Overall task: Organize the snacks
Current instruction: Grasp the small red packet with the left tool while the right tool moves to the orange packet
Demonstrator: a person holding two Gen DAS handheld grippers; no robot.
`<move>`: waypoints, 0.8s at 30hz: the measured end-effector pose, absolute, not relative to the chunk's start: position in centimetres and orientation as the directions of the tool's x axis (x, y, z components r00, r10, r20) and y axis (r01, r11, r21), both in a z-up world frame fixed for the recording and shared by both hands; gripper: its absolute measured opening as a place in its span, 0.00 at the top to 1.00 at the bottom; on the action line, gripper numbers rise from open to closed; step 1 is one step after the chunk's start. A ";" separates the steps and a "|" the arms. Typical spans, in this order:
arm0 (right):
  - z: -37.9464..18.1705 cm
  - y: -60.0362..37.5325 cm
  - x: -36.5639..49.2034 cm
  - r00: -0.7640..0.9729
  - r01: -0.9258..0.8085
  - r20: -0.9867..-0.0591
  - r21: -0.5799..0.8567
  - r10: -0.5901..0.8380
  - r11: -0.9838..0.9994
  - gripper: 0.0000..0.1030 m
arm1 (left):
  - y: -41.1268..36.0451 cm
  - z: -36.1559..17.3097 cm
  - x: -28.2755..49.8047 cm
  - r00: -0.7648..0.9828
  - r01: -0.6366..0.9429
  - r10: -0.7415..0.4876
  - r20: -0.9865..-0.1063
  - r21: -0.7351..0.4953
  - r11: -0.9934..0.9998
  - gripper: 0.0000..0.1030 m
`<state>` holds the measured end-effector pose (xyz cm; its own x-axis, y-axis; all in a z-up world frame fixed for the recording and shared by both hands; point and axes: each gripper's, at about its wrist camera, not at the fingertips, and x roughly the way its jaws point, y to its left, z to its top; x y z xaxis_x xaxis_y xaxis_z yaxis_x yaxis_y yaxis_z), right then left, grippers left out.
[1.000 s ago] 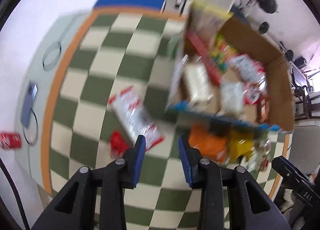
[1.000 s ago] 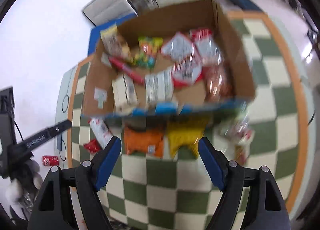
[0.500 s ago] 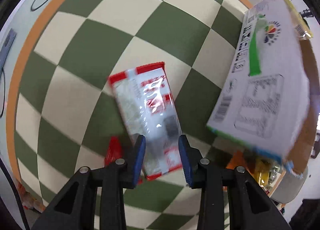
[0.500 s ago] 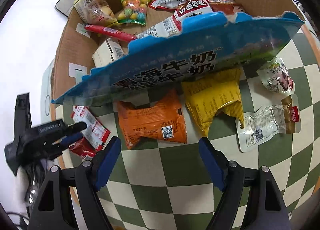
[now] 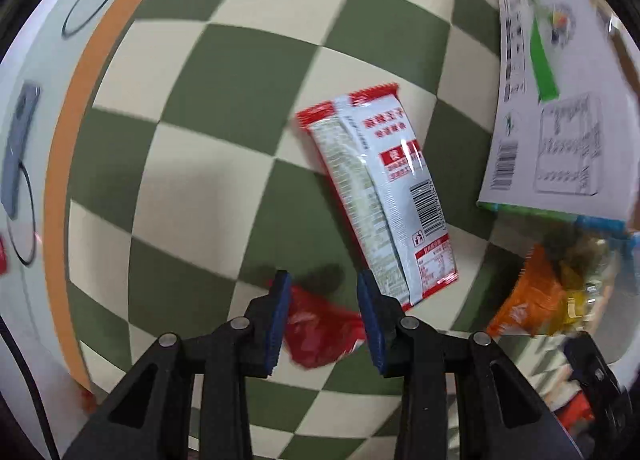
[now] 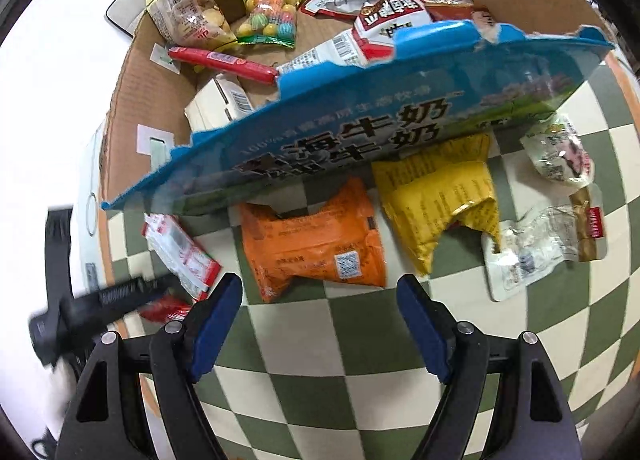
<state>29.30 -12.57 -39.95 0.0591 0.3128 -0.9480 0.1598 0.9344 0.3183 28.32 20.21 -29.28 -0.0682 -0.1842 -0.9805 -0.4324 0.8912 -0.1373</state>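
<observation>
Both grippers lower now, box flap (image 6: 360, 132) reads 牛奶; left jaws narrow, right wide, empty

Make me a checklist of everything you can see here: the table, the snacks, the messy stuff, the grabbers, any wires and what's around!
Surface: green and cream checkered cloth with an orange border.
Job's things: cardboard box holding snacks; outside it lie an orange packet, a yellow packet, a white-and-red packet, a small red packet and two clear packets.
Clutter: a grey phone beyond the cloth's border.
Grippers: left gripper open, straddling the small red packet; right gripper open, near the orange packet, holding nothing.
Cables: a black cable at the left edge.
Surroundings: white floor.
</observation>
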 end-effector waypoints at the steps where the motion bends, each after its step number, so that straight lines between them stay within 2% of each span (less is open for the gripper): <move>1: -40.0 -12.5 29.5 0.062 0.165 -0.946 0.323 0.317 0.932 0.21 | 20.8 -28.9 28.0 -0.052 -0.463 -0.200 -0.978 -0.154 0.873 0.69; 5: -40.4 -12.1 30.2 0.083 0.187 -0.937 0.349 0.339 0.918 0.21 | 21.0 -27.7 27.8 0.048 -0.531 -0.295 -0.954 -0.275 0.802 0.69; 11: -40.6 -10.9 29.9 0.064 0.152 -0.938 0.346 0.340 0.926 0.21 | 20.0 -26.2 26.5 0.022 -0.521 -0.207 -0.978 -0.188 0.833 0.69; 18: -42.0 -9.6 28.6 0.024 0.153 -0.935 0.352 0.353 0.923 0.21 | 20.7 -30.4 23.9 -0.028 -0.648 -0.366 -0.930 -0.262 0.715 0.69; 24: -43.2 -10.0 29.0 0.063 0.260 -0.918 0.394 0.392 0.882 0.21 | 21.3 -31.9 23.5 -0.039 -0.656 -0.355 -0.934 -0.244 0.714 0.66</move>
<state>29.01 -9.96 -43.15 0.0627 0.3920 -0.9178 0.2598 0.8815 0.3942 23.52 21.30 -31.88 -0.0395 -0.3547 -0.9341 -0.6560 0.7144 -0.2435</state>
